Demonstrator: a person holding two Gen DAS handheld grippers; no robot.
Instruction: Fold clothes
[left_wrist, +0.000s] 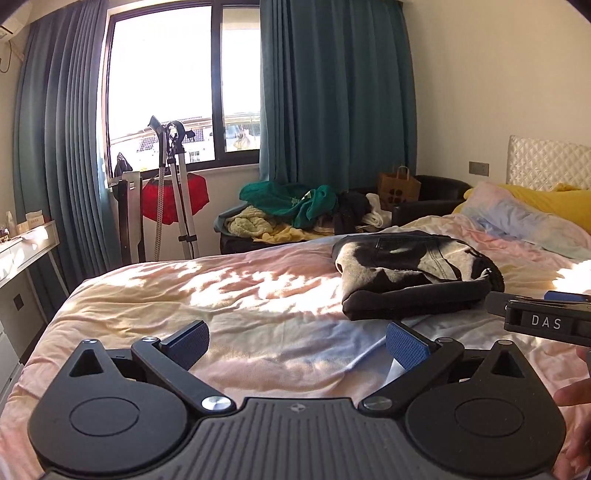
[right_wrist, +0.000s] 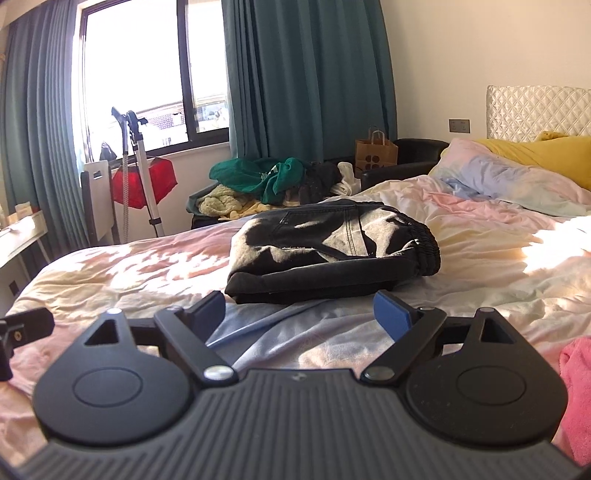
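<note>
Black pants (right_wrist: 332, 251) sit folded mid-bed (right_wrist: 480, 258), just ahead of both tools. Left hand-held gripper (left_wrist: 297, 345) and right hand-held gripper (right_wrist: 299, 314): fingers apart, empty. Suggest pinching both near corners, lifting evenly, keeping the fold stacked.

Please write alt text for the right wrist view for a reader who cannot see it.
A folded black garment lies on a pastel-sheeted bed, just beyond the open right gripper, which holds nothing. Teal curtains frame a bright window behind.
</note>
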